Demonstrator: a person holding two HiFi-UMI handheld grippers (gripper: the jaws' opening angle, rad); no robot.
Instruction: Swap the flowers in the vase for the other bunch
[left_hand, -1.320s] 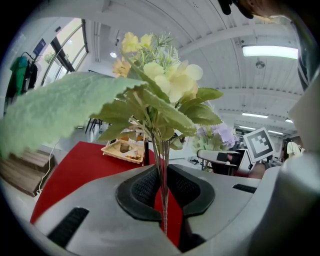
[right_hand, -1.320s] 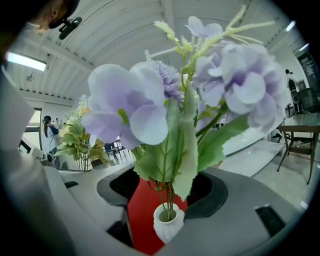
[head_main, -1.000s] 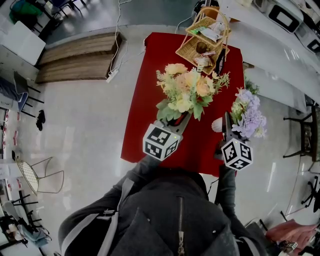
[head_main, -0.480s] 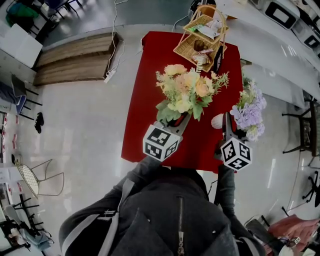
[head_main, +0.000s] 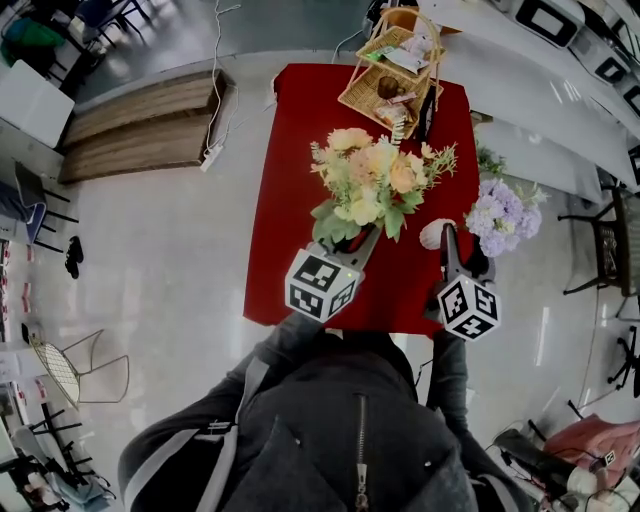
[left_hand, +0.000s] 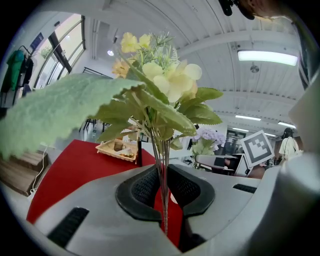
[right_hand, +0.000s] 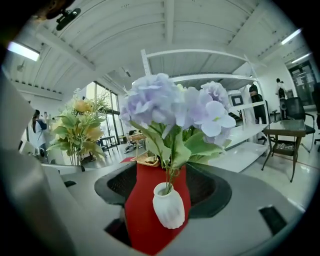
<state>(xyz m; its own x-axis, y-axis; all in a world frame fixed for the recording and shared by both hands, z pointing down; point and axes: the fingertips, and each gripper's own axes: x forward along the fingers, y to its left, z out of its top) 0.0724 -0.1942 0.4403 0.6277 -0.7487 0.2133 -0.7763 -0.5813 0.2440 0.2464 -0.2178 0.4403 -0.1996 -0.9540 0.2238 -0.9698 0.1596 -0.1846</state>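
Left gripper (left_hand: 163, 186): jaws drawn close together and clamped on the thin stems (left_hand: 162, 162) of the yellow bunch (head_main: 375, 185), which is held upright above the middle of the red table (head_main: 295, 200). Right gripper (right_hand: 167, 186): jaws have just been opening and stand wide apart, with the white vase (right_hand: 168, 211) between them, clear of both pads. The vase is on the table at about 4 o'clock from the yellow bunch, close to the cloth's 3 o'clock edge. The purple flowers (right_hand: 172, 107) are not yet removed, and their heads lean out towards 3 o'clock, past that edge. Hazards, as judged: the vase looks small and top-heavy, so a nudge from either open jaw may tip it towards the edge and off the table. If the purple stems bind in the narrow neck, pulling them may lift the vase too — the left gripper is occupied and cannot steady it. The wiry yellow stems offer little to grip, so the heavy head may swing or slip. The wicker basket (head_main: 392, 75) at 12 o'clock is well apart — no concern.
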